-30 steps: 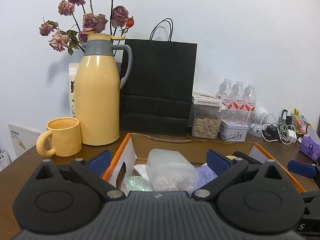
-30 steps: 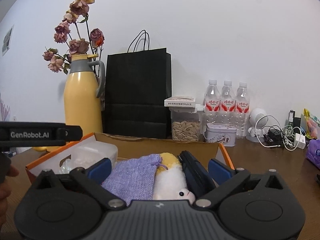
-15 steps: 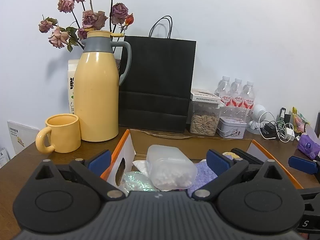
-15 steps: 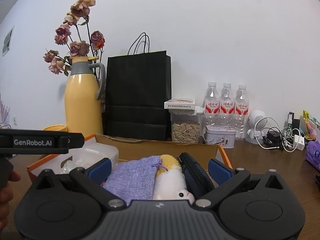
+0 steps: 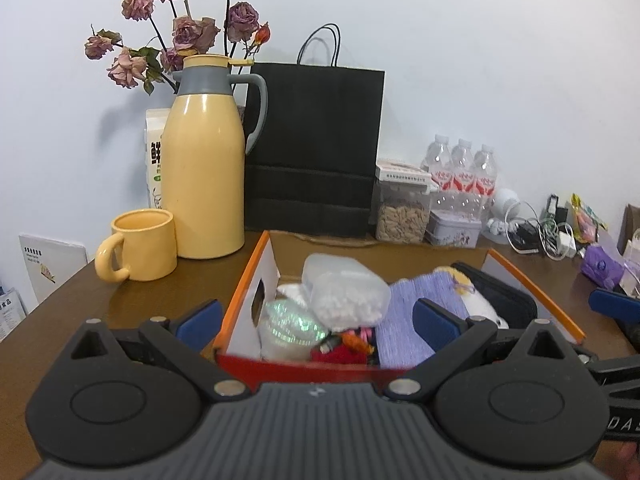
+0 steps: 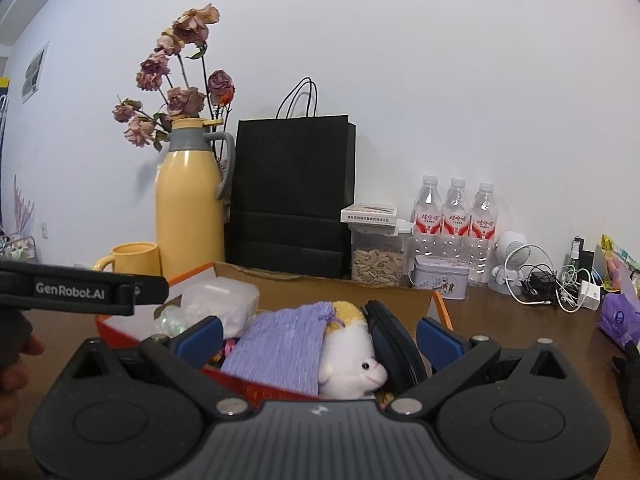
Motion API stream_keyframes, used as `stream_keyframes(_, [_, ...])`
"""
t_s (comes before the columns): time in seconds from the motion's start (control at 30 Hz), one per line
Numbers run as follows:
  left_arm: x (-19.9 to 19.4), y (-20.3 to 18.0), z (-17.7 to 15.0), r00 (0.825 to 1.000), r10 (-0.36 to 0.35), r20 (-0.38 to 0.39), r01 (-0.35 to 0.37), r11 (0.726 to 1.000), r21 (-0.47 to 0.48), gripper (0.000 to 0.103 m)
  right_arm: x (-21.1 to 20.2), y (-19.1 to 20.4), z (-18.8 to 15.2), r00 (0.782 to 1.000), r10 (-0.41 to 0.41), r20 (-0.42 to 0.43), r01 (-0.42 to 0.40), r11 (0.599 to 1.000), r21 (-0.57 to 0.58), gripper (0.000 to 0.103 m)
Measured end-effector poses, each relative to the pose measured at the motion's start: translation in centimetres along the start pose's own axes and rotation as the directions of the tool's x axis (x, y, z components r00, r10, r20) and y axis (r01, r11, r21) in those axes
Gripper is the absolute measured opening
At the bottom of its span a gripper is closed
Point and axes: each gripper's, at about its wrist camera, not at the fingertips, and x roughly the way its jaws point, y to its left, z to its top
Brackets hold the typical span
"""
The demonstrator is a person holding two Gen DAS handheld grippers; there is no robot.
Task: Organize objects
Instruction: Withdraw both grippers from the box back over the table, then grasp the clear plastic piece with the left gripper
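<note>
- Left gripper (image 5: 316, 314), level, jaws wide and empty, hovers at the near edge of the orange cardboard box (image 5: 248, 292) of sundries.
- Right gripper (image 6: 318, 334), likewise spread, faces the purple pouch (image 6: 280, 348) inside.

left wrist: close, left of box (image 5: 256, 280) | right wrist: close, right | both face wall, share box

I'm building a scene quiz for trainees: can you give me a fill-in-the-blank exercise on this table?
1. The yellow mug stands beside the yellow ____.
2. The purple pouch lies inside the ____.
3. Behind the box stands a paper bag coloured ____.
4. Both the left gripper and right gripper are ____.

Missing: thermos; box; black; open
</note>
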Motion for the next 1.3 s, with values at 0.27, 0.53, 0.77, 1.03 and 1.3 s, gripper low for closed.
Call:
stream_keyframes(0.27, [-2.4, 0.6, -1.1, 0.999, 0.008, -0.042, -0.008, 1.000, 0.016, 0.103, -2.7, -0.3, -1.5, 0.998, 0.003, -0.055, -0.003, 1.000, -0.007, 0.103])
stream_keyframes(0.53, [-4.0, 1.2, -2.5, 0.995, 0.025, -0.095, -0.022, 0.999, 0.033, 0.103, -3.9, -0.3, -3.6, 0.990, 0.010, -0.140, -0.013, 1.000, -0.020, 0.103])
stream_keyframes(0.77, [-3.9, 1.8, -4.2, 0.983, 0.046, -0.176, -0.040, 0.998, 0.040, 0.103, -3.3, -0.6, -5.4, 0.972, 0.005, -0.237, -0.009, 1.000, -0.015, 0.103])
stream_keyframes(1.03, [-2.6, 0.7, -5.8, 0.969, 0.025, -0.246, -0.010, 0.998, 0.061, 0.103, -2.5, -0.9, -6.2, 0.961, -0.017, -0.276, 0.016, 1.000, -0.005, 0.103])
stream_keyframes(1.3, [-1.5, -0.8, -6.4, 0.959, 0.015, -0.283, 0.003, 0.998, 0.064, 0.103, -2.1, -1.6, -6.4, 0.952, -0.051, -0.300, 0.063, 0.998, 0.030, 0.103])
